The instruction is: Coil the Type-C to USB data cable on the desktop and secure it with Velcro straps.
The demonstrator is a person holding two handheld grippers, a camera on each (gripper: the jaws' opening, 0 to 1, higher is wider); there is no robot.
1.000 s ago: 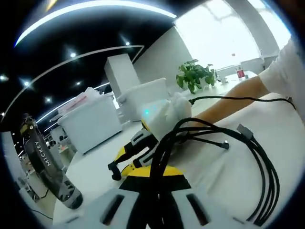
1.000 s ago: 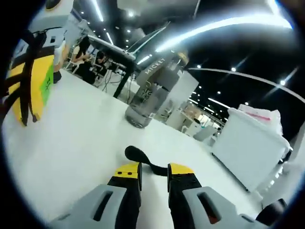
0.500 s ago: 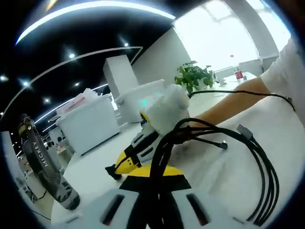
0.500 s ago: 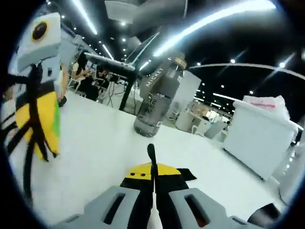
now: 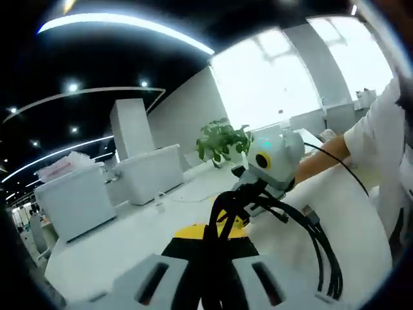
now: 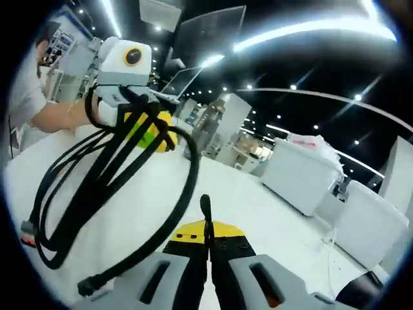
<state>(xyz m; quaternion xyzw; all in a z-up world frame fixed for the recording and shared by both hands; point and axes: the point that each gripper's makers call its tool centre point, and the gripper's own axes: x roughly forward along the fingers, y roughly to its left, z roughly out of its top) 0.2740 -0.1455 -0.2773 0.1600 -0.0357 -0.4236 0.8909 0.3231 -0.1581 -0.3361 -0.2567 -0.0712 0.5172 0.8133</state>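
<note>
The black data cable [image 5: 322, 255] is gathered into a coil of several loops, and my left gripper [image 5: 210, 231] is shut on the bundle. In the right gripper view the same coil [image 6: 97, 174] hangs from the left gripper [image 6: 151, 129], its connector ends [image 6: 90, 284] trailing low over the white desktop [image 6: 258, 206]. My right gripper [image 6: 208, 229] is shut on a thin black Velcro strap [image 6: 206, 210] that stands up between its jaws, just right of the coil. The right gripper [image 5: 255, 181] sits right behind the cable loops in the left gripper view.
A person's arm [image 5: 322, 158] and white sleeve [image 5: 381, 129] reach in from the right. White storage bins [image 5: 74, 200] and a potted plant [image 5: 222, 135] stand at the desk's far side. More white bins [image 6: 300, 174] stand right of the coil.
My right gripper closed on the Velcro strap, lifted it off the desk and came up beside the coil. My left gripper kept its hold on the cable while both views swung round.
</note>
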